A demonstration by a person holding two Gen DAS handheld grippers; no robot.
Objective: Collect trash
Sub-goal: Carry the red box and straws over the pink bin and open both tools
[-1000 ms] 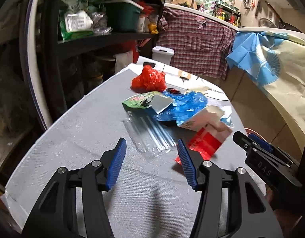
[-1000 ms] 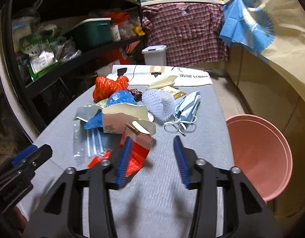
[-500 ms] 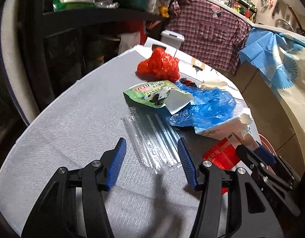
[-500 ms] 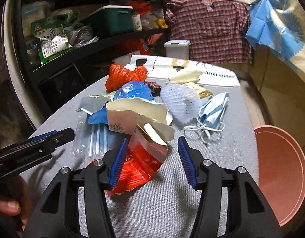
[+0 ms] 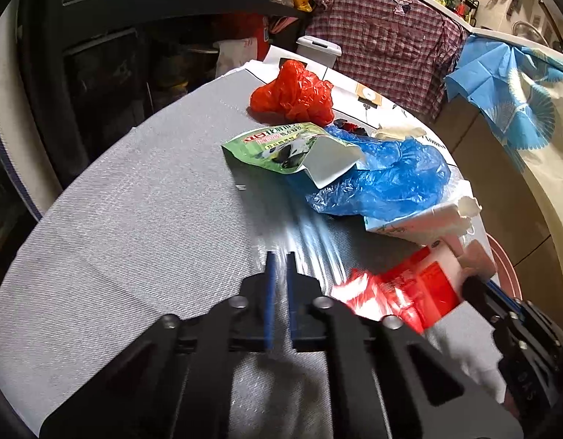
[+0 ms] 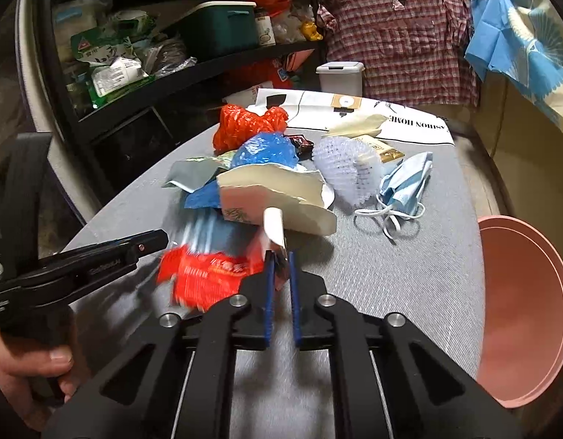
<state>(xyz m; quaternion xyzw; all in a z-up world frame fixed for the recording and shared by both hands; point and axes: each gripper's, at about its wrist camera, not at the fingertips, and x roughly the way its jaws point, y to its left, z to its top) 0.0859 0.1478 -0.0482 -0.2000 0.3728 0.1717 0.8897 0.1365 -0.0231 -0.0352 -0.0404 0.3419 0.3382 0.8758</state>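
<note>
Left tool (image 5: 279,256): jaws just closed, pinching the near edge of the clear plastic sleeve (image 5: 310,236), which lies flat on the grey desk (image 5: 142,219) and runs away from the tips toward the blue bag (image 5: 387,179). Right tool (image 6: 279,256): jaws just closed, nipping the red carton (image 6: 208,272) at its white torn end; carton body trails left of the tips.

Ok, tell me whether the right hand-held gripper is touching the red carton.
Touching. The right wrist view shows the right hand-held gripper, jaws just closed, pinching the white flap end of the red carton.
</note>
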